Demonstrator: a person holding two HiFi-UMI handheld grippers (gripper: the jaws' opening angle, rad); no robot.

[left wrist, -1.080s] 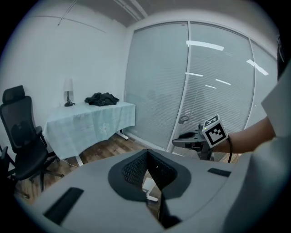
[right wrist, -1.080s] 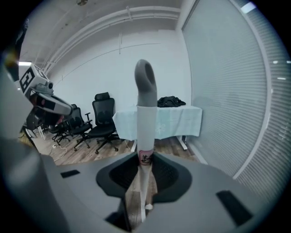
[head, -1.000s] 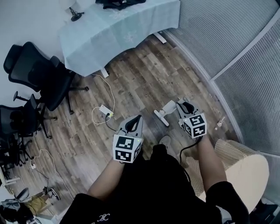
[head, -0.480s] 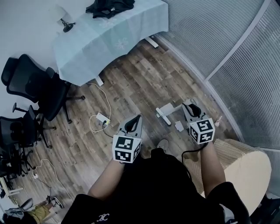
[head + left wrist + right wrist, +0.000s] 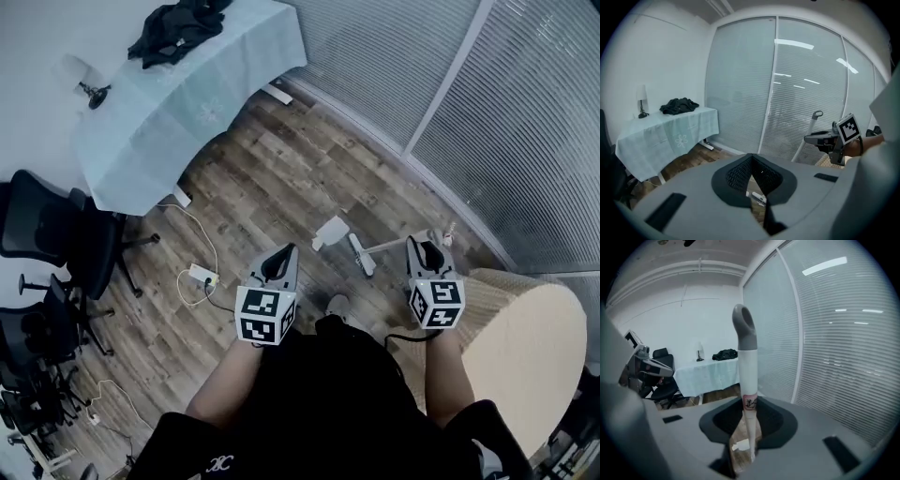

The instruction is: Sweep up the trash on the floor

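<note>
Head view, low centre: I have the left tongs (image 5: pixel 280 255) pressed together with nothing in them. Their own view shows the pads meeting at the tip (image 5: pixel 751 158), with only a thin slit below that shows floor.

The right tongs (image 5: pixel 425 247), right of centre, are clamped on the broom (image 5: pixel 394 246). In the right gripper view its white handle (image 5: pixel 748 366) rises straight up between the jaws to a grey loop near the top of frame.

In the head view the handle runs left from the right tongs over the wood floor (image 5: pixel 281 178). The broom's head sits at frame centre. I can't tell if it touches the boards.

Trash: one white scrap (image 5: pixel 330 231) lies on the floor just up-left of the broom's head, close but apart from it. In the right gripper view a white scrap (image 5: pixel 740 445) shows low through the gap, just left of the handle.

Surroundings:
- Upper left: a table (image 5: pixel 202 89) under a pale cloth, with dark clothes (image 5: pixel 178 26) heaped on it.
- Left edge: black chairs (image 5: pixel 52 239).
- On the floor left of the left tongs: a white cable (image 5: pixel 192 246).
- Upper right: blinds (image 5: pixel 525 122).
- Lower right: a round pale tabletop (image 5: pixel 530 361).
</note>
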